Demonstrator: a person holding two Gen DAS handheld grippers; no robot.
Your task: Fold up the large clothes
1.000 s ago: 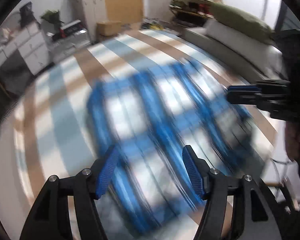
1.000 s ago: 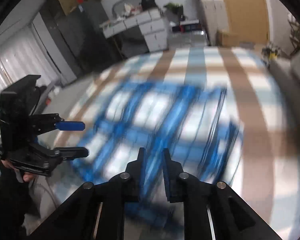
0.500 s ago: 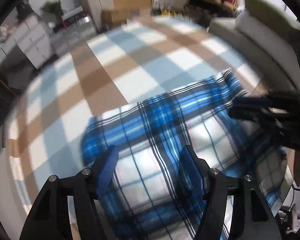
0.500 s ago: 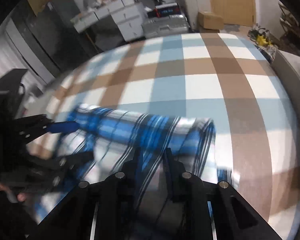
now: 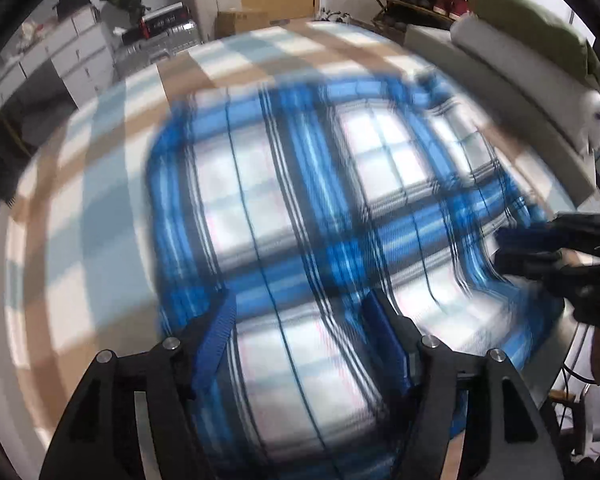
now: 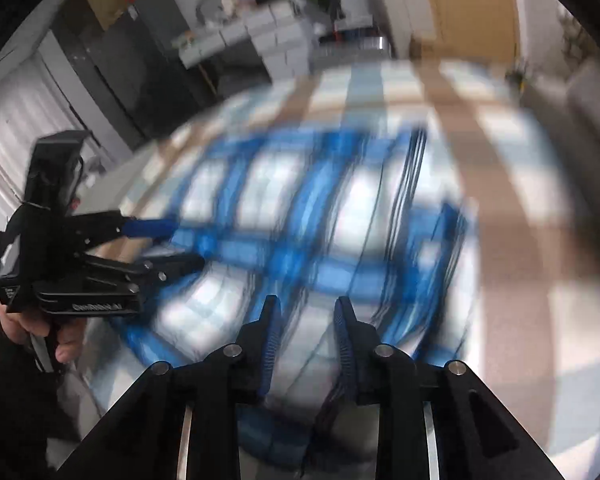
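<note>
A: Under both your claws: blue plaid garment (image 5: 300, 208) spread on the checked bed (image 5: 100, 200), blurrier than half a second ago.
B: Claws?
A: Left claw (image 5: 300, 312) open, holding nothing. Right claw (image 6: 306, 316) opening, wider than before, over the cloth.
B: View differences?
A: Right view alone shows your hand (image 6: 40, 328) and faint, unreadable lettering on the left claw's body.

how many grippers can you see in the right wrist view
2: the right gripper at bottom centre, jaws opening over the blue plaid garment; the left gripper at left, held in a hand.
</note>
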